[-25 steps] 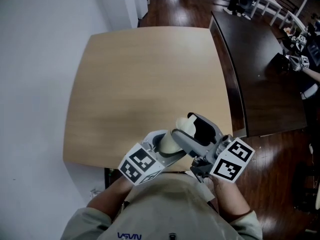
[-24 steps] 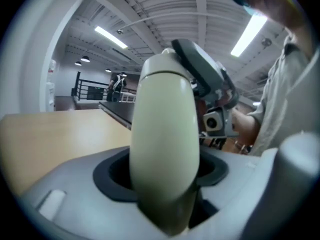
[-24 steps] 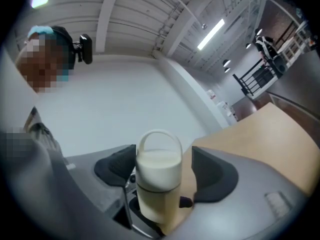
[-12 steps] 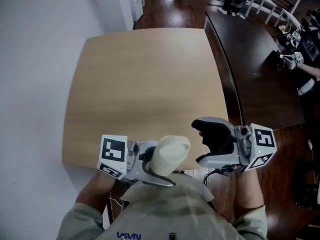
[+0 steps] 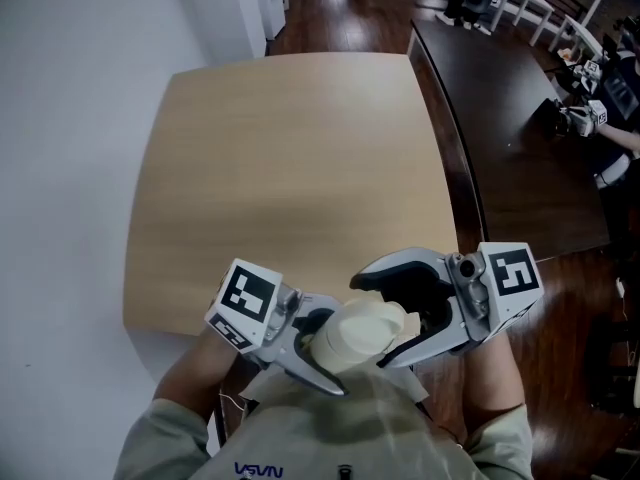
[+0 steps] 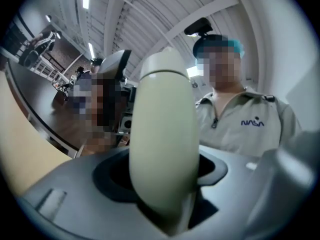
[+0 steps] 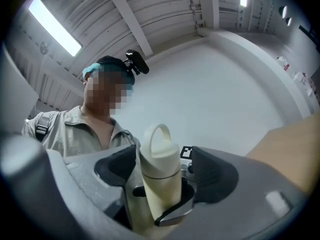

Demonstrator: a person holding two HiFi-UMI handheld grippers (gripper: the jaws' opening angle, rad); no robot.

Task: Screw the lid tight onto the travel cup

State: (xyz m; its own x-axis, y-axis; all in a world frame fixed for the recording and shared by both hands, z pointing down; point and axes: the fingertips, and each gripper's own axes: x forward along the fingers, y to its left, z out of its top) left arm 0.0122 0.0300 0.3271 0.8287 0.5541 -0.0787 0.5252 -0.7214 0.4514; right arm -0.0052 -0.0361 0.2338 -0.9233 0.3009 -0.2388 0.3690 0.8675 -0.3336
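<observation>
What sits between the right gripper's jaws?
The lid of the travel cup, with the jaws standing apart on either side; the right gripper view shows this.

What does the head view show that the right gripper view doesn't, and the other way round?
Only the head view: the whole table, the dark floor, and the left tongs and right tongs seen together from above.
Only the right gripper view: a ceiling lamp, the person's shirt, and the lid with its loop standing up.
Both: the cream cup, gripped by the left tongs and held off the table, with the right tongs open around its top.
</observation>
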